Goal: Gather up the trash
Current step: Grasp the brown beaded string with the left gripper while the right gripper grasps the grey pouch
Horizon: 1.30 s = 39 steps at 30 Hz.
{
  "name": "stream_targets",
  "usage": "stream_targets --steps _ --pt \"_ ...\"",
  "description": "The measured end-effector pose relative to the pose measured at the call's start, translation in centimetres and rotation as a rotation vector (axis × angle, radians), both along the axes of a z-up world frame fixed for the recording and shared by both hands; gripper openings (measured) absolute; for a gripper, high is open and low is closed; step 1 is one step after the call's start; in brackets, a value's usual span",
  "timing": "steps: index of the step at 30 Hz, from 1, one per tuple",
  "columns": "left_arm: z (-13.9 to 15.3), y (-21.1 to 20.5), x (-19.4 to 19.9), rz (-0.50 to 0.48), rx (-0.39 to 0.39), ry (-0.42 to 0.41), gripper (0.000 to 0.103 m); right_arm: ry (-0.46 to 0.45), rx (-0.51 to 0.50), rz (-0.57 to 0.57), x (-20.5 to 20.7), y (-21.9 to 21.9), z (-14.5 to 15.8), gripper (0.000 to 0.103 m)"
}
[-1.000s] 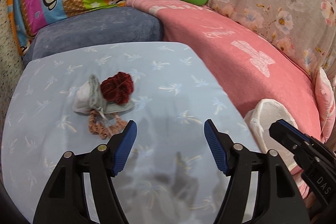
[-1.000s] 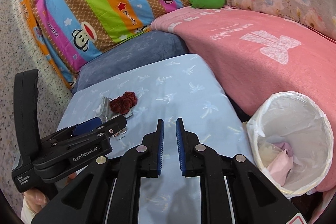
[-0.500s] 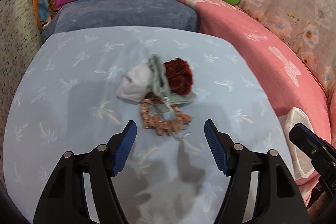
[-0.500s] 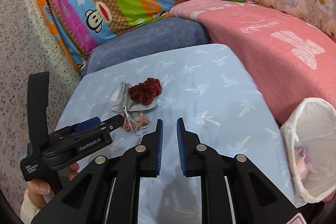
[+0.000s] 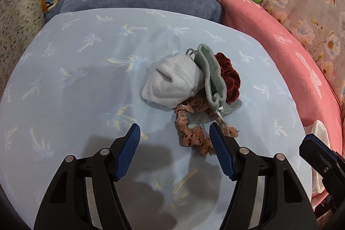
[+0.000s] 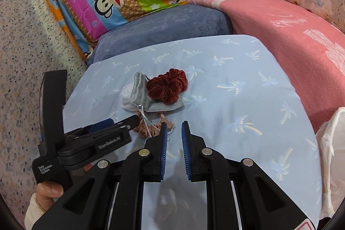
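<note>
Here we see a pink blanket [image 5: 280, 40] and a white-lined bin [image 6: 332, 156] bordering the pale blue cloth [image 5: 64, 79]. We note a white sock [image 5: 172, 81], grey pouch [image 5: 210, 72], maroon scrunchie [image 5: 229, 77] and spotted peach scrunchie [image 5: 189, 133] piled together. The left gripper [image 5: 174, 137] stands wide apart and empty; the right gripper [image 6: 173, 133] is narrowly parted, empty.

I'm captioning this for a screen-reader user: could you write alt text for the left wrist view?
The open left tool hangs over a light blue palm-print sheet, just short of a small pile: a white sock, a grey pouch, a dark red scrunchie and a spotted peach scrunchie. Colourful bedding lies behind.
</note>
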<state>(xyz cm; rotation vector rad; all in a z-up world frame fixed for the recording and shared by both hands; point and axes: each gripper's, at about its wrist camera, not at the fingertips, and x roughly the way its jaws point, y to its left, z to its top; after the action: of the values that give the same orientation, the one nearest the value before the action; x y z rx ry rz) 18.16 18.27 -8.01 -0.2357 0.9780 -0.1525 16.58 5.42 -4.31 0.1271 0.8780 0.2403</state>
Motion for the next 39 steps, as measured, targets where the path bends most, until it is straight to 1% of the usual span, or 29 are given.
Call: stream_targets --steps 1,4,5,6,7,8,9,10,11,12,14,23,28,34,37,38,39 --pt "-0.2 -0.1 0.3 -0.002 0.002 0.004 0.063 0.002 0.0 0.003 0.3 0.2 -0.1 0.016" --pt "-0.8 -0.2 0.9 -0.011 -0.008 0.017 0.054 0.008 0.0 0.01 1.1 0.8 -0.5 0.016" --pt "-0.7 -0.3 0.9 -0.01 -0.001 0.009 0.05 0.011 0.0 0.011 1.4 1.0 -0.6 0.016" --pt "-0.7 -0.4 0.8 -0.019 0.0 0.005 0.044 0.012 0.0 0.013 1.6 1.1 -0.7 0.016" --pt "-0.7 -0.3 0.8 -0.034 -0.014 0.008 0.032 0.014 0.0 0.016 1.8 1.4 -0.8 0.016" --pt "-0.8 -0.2 0.8 -0.037 -0.022 0.015 0.025 0.016 0.0 0.018 2.0 1.6 -0.9 0.016" --pt "-0.8 -0.1 0.7 -0.037 -0.025 0.016 0.022 0.018 0.001 0.02 2.2 1.8 -1.0 0.016" --pt "-0.8 0.2 0.6 -0.042 -0.036 0.018 0.015 0.02 0.002 0.025 2.4 2.0 -1.2 0.016" --pt "-0.9 0.4 0.4 -0.039 -0.043 0.02 0.014 0.02 0.001 0.028 2.6 2.3 -1.2 0.017" --pt "-0.8 0.6 0.3 -0.036 -0.047 0.02 0.013 0.019 0.001 0.031 2.7 2.6 -1.3 0.022" --pt "-0.8 1.2 -0.2 -0.025 -0.056 0.019 0.012 0.015 -0.002 0.039 3.0 3.2 -1.5 0.028" --pt "-0.7 3.4 -0.9 0.026 -0.079 0.021 0.012 0.056 -0.007 0.092 4.8 6.3 -3.8 0.029" --pt "-0.9 3.8 -0.7 0.033 -0.088 0.024 0.012 0.065 -0.007 0.088 6.1 7.3 -4.6 0.029" --pt "-1.1 3.7 -0.5 0.03 -0.099 0.027 0.012 0.083 -0.003 0.07 7.2 7.4 -5.5 0.029" --pt "-1.1 3.6 -0.4 0.026 -0.102 0.026 0.012 0.097 0.002 0.063 7.3 7.1 -5.8 0.02" --pt "-1.0 3.5 -0.4 0.024 -0.103 0.026 0.012 0.102 0.003 0.062 7.2 7.1 -5.9 0.014" --pt "-1.0 3.4 -0.5 0.022 -0.104 0.025 0.012 0.106 0.006 0.058 7.1 6.9 -6.0 0.012"
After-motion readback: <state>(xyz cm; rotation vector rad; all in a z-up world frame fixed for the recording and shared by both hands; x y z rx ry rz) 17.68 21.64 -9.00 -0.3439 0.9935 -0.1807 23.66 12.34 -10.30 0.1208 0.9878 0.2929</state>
